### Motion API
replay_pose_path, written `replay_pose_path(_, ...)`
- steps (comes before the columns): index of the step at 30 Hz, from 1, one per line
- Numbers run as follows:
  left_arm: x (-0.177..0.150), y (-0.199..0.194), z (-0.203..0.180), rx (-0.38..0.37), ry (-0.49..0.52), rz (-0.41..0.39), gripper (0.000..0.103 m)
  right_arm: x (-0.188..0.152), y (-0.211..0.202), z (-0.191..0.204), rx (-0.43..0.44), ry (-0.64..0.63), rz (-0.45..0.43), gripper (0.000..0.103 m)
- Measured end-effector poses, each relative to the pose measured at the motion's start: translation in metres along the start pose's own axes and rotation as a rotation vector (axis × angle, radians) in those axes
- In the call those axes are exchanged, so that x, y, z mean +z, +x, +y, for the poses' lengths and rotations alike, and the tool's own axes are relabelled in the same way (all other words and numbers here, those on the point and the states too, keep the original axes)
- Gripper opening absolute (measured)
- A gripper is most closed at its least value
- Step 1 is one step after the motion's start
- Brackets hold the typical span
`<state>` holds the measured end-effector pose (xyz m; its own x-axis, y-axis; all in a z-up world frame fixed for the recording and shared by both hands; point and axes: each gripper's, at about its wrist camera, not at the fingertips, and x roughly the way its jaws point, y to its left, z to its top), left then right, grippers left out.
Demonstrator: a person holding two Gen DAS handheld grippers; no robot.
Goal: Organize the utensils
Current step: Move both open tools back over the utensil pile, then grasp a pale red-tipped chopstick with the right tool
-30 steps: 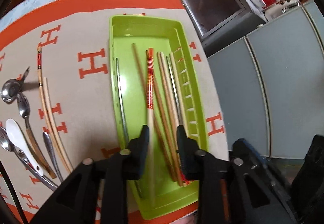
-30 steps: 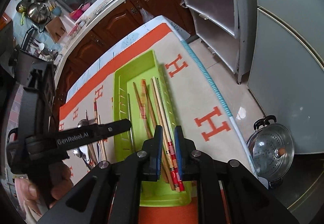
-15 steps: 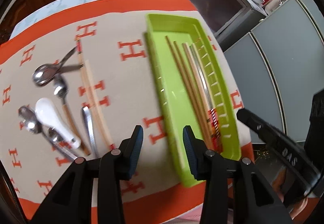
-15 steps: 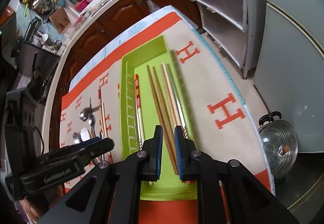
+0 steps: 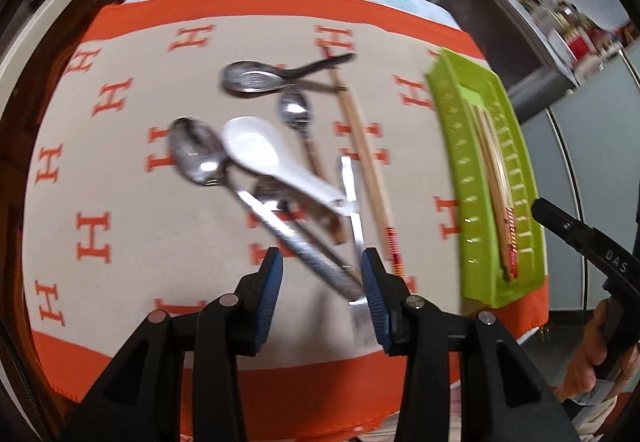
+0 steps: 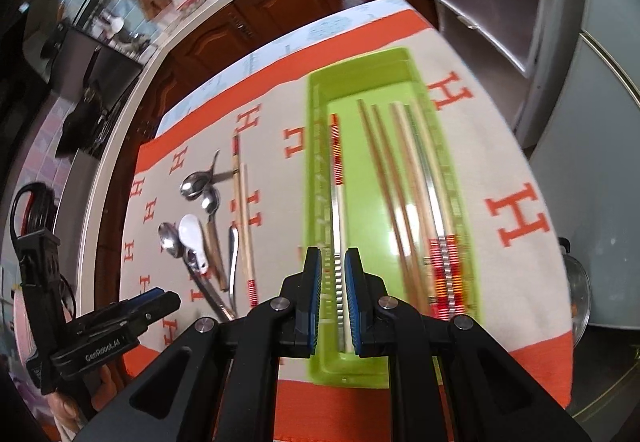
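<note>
Since the earlier frame the left gripper [image 5: 322, 262] has swung from over the green tray [image 5: 454, 146] to above the loose spoons [image 5: 252, 146] and chopsticks [image 5: 366, 162] on the tablecloth [image 5: 120, 170]; its jaws stand wide, holding nothing. The right gripper [image 6: 333, 274], nearly closed, hangs empty over the tray's chopsticks [image 6: 404, 182].

In the left wrist view I read heavy motion blur across the spoon pile [image 5: 256, 162]; handle ends in the lower centre overlap, so I cannot separate them. The green tray [image 5: 460, 178] at right shows only its side wall; its chopsticks are mostly hidden. In the right wrist view, the tray's near end lies behind the right gripper [image 6: 333, 274]. Countertop items in the upper left are too small to identify.
</note>
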<state>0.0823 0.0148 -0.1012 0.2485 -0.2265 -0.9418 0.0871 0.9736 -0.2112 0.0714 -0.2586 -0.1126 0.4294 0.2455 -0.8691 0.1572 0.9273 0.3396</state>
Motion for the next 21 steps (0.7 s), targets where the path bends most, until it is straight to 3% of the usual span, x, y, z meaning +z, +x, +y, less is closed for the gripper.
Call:
replay_pose_path(13, -0.007, 0.010, 0.020, 0.017, 0.001, -0.025, 0.039, -0.007, 0.050, 0.081, 0.046, -0.181, 0.150, 0.012)
replay_pose_path(21, -0.009, 0.015, 0.032, 0.002, -0.013, -0.019, 0.039, -0.030, 0.089, 0.111, 0.022, -0.292, 0.259, 0.012)
